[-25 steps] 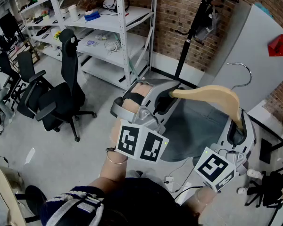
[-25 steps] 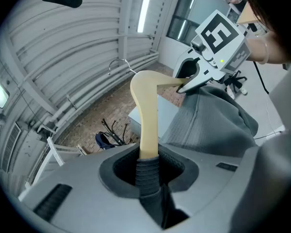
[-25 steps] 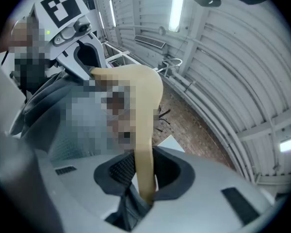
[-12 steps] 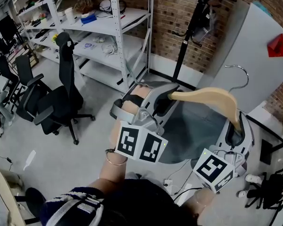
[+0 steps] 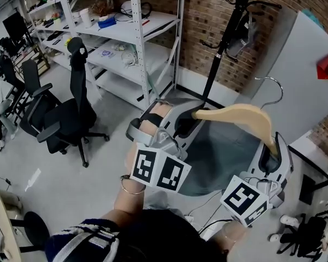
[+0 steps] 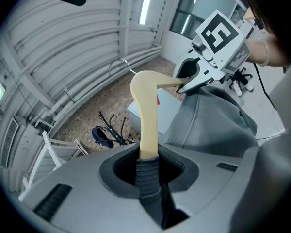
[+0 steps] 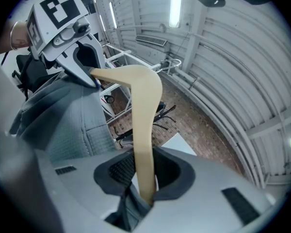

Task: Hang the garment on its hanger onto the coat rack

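Wooden hanger [image 5: 240,112] gripped at both ends; hook [image 5: 280,86] well apart from coat rack [image 5: 225,37].

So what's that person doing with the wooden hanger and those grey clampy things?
A person has the wooden hanger clamped at both ends, the left hand-held gripper on one end and the right hand-held gripper on the other. A grey garment hangs from it. The metal hook points up near the black coat rack by the brick wall, but it is not hooked on yet.
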`<state>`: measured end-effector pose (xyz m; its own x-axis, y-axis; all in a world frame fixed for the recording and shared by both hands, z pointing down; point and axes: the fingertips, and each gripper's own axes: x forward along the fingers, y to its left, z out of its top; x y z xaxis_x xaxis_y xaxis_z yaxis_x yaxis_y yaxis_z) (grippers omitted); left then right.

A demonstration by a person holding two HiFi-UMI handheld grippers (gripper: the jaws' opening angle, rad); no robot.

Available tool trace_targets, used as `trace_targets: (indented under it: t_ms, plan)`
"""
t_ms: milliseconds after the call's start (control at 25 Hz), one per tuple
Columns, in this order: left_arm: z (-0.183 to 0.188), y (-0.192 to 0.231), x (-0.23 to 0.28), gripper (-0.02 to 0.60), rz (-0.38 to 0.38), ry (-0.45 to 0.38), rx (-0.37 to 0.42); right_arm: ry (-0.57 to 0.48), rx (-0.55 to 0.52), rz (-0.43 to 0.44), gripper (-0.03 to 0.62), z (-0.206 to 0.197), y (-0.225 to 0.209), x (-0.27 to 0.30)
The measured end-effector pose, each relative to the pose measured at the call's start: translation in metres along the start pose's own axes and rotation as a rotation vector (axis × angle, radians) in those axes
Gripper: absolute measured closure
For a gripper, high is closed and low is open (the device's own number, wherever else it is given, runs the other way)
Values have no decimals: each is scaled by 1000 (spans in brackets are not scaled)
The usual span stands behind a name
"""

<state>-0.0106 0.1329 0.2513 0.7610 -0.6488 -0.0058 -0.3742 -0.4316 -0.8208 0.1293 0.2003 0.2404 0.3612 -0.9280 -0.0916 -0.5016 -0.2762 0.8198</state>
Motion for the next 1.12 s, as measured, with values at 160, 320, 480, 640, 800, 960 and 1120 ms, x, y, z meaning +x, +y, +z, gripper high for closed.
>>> trace_targets:
  t_ms: [160,320,480,640,800,960,1120]
  plan:
    - [-13,3,26,500,-4,8,-6,2,-2,10,505,-4,5,30]
    - [-29,13,56,500,-9,2,-9,7,-8,6,504,-5,8,64]
    - [-47,28,85,499,-12,-17,-9,19,-15,-1,503,1,14,100]
    - [-67,49,118,500,-17,-36,-4,30,-15,-14,503,10,17,141]
    - [-87,71,150,500,-19,-55,3,36,-13,-31,503,19,21,181]
    - [-103,85,175,500,-23,-74,9,49,-8,-42,503,24,27,211]
    - [-120,93,199,500,-30,-73,6,61,-2,-34,503,24,35,240]
